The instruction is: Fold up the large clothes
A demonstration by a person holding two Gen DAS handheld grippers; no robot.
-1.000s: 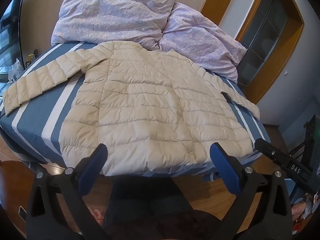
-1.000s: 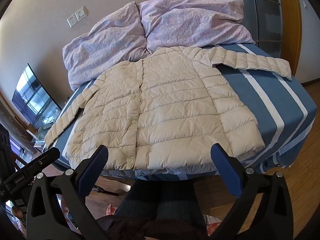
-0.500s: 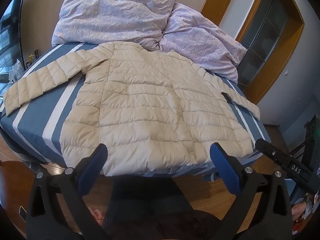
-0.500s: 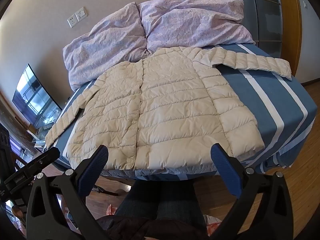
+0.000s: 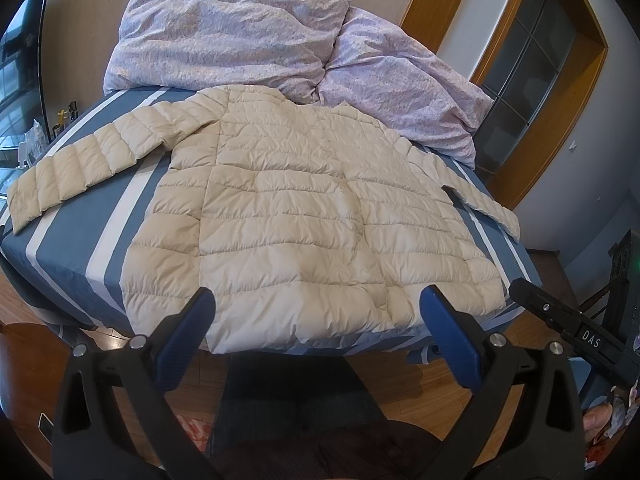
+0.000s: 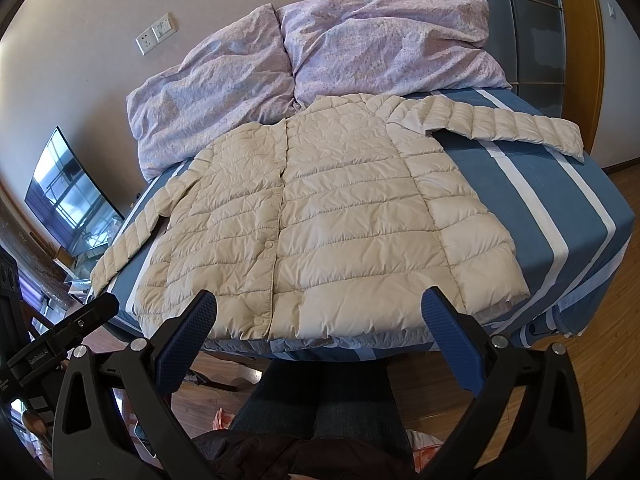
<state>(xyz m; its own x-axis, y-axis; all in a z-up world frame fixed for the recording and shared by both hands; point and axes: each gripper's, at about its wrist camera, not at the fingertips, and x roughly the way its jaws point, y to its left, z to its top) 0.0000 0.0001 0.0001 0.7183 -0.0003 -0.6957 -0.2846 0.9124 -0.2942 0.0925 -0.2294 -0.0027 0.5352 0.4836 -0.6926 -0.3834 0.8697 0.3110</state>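
A cream quilted puffer jacket (image 5: 304, 216) (image 6: 320, 220) lies flat and front-up on the blue striped bed, both sleeves spread sideways, hem toward me at the bed's near edge. My left gripper (image 5: 318, 304) hovers just short of the hem, open, nothing between its blue pads. My right gripper (image 6: 320, 306) also hangs open near the hem, empty. One sleeve (image 5: 88, 160) stretches left in the left wrist view; the other sleeve (image 6: 508, 128) reaches right in the right wrist view.
Two lilac pillows (image 5: 224, 36) (image 6: 384, 40) sit at the head of the bed (image 6: 560, 208). A person's legs (image 6: 320, 408) stand below the grippers on a wooden floor. A television (image 6: 68, 196) is at the left, a wood-framed door (image 5: 532, 80) at the right.
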